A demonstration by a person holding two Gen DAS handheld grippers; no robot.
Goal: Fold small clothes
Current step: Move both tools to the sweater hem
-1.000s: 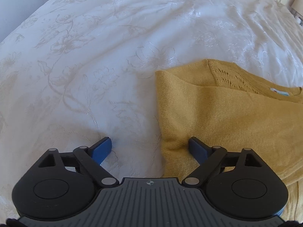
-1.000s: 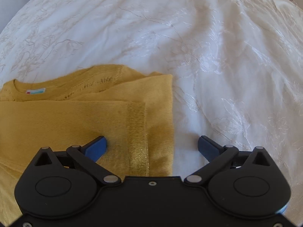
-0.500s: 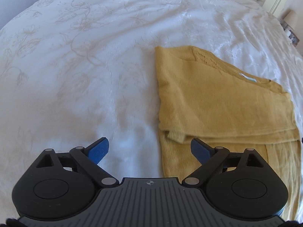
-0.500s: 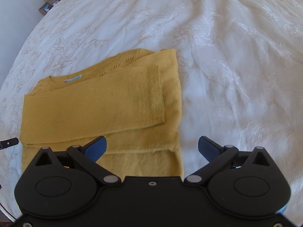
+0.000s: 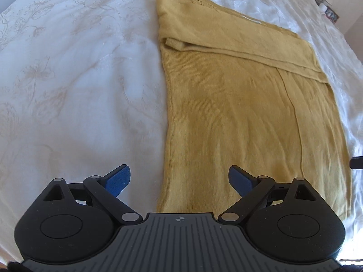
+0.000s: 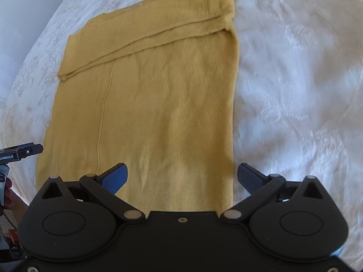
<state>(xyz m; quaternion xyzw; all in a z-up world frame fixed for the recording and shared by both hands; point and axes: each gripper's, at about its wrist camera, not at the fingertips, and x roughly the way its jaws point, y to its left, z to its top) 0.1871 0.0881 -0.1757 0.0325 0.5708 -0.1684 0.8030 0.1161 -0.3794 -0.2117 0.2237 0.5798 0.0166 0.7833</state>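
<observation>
A mustard-yellow knit sweater (image 5: 238, 104) lies flat on the white bedspread (image 5: 79, 79), both sleeves folded across its upper part. Its hem is nearest to me. My left gripper (image 5: 179, 178) is open above the sweater's lower left corner, with its right pad over the knit and its left pad over the bedspread. In the right wrist view the sweater (image 6: 158, 95) fills the middle. My right gripper (image 6: 182, 174) is open over the lower right corner, straddling the sweater's right edge. Neither holds anything.
The embroidered white bedspread (image 6: 295, 90) spreads wide on both sides of the sweater. The other gripper's black tip (image 6: 21, 151) shows at the left edge of the right wrist view. A nightstand with small items (image 5: 329, 11) stands far back on the right.
Both grippers have drawn back from the sleeve area toward the hem, so the whole sweater now shows. They stayed open and empty throughout.
</observation>
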